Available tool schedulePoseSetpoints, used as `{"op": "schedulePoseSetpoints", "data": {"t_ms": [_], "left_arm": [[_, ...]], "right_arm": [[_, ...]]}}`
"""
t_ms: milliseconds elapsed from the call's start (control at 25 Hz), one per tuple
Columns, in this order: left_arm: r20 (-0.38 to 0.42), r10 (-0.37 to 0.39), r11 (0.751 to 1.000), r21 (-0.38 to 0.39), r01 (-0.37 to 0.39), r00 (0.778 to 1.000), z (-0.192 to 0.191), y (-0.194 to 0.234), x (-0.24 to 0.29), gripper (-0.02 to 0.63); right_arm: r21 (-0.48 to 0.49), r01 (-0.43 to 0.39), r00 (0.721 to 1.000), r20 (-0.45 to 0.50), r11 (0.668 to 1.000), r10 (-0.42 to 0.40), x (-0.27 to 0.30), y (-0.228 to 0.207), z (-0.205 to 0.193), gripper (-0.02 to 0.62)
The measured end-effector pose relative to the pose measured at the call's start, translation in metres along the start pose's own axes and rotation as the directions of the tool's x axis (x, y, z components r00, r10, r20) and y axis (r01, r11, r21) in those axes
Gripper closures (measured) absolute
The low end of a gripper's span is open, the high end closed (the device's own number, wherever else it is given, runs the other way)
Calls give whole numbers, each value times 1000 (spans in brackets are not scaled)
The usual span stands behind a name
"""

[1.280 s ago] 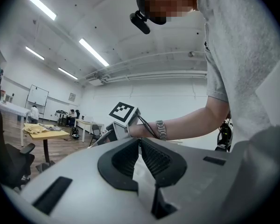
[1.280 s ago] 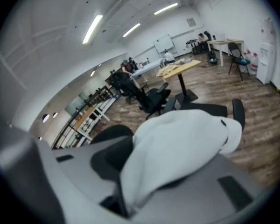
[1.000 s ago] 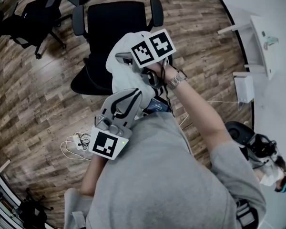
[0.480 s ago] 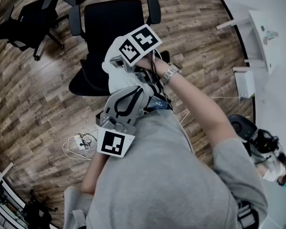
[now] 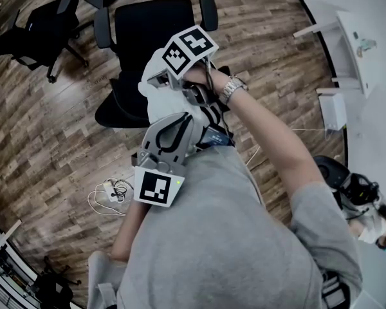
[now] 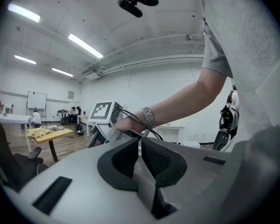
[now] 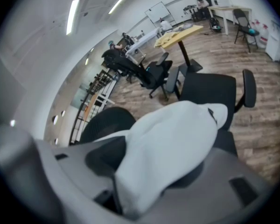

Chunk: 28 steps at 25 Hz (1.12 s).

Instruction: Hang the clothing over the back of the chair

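Observation:
A black office chair [image 5: 156,31] stands in front of me, its backrest [image 7: 106,121] nearest. White clothing [image 5: 159,98] bunches over the top of that backrest. My right gripper [image 5: 157,85] points steeply down at it. Its jaws are opening, and the clothing [image 7: 172,139] still lies between them and hides the tips of the right gripper [image 7: 163,162]. My left gripper [image 5: 182,120] hovers close to my chest, just behind the clothing. In its own view the left gripper [image 6: 141,141] is shut with nothing between its pads, looking at my right wrist and watch [image 6: 148,118].
More black chairs [image 5: 45,24] stand at the far left on the wooden floor. A power strip with cables [image 5: 106,192] lies on the floor at my left. A white table [image 5: 354,50] runs along the right. A yellow-topped table [image 7: 179,34] stands far beyond the chair.
My right gripper has shifted a little toward the chair and tipped further down with the clothing. The left gripper has stayed near my chest.

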<state>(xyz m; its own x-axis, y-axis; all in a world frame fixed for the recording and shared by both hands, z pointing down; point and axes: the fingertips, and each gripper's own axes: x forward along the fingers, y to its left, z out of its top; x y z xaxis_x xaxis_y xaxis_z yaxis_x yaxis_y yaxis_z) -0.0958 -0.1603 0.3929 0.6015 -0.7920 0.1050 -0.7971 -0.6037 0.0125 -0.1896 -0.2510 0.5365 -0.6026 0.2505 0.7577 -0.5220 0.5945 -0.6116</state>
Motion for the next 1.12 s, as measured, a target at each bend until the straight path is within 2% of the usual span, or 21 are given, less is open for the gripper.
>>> {"op": "schedulePoseSetpoints", "data": {"t_ms": [120,160,360,600,800,1120], "left_arm": [[-12,-4,990,-140,3,1000,-9,5,-7,554],[-18,-10,989,-150,7,1000,-11,5,-8,554],[-37,-8,998,-68,5,999,-12,4,-4,554],[-75,-17,996,-89,10,997,-15,3,-2,554],[-71,-20,997,-80,14,997,-14,2,-1,554],[-67,-17,996,-86,11,998,-14,3,-1,554]], "right_arm": [[22,17,1000,-2,1000,-17,-4,-1,1,324],[18,34,999,-1,999,-34,-5,-2,1,319],[16,118,993,11,993,-118,-13,-9,0,311],[63,146,989,13,987,-147,-28,-17,-2,310],[63,190,982,-1,980,-190,-39,-22,-4,305],[72,174,984,24,982,-176,-55,-18,-4,290]]}}
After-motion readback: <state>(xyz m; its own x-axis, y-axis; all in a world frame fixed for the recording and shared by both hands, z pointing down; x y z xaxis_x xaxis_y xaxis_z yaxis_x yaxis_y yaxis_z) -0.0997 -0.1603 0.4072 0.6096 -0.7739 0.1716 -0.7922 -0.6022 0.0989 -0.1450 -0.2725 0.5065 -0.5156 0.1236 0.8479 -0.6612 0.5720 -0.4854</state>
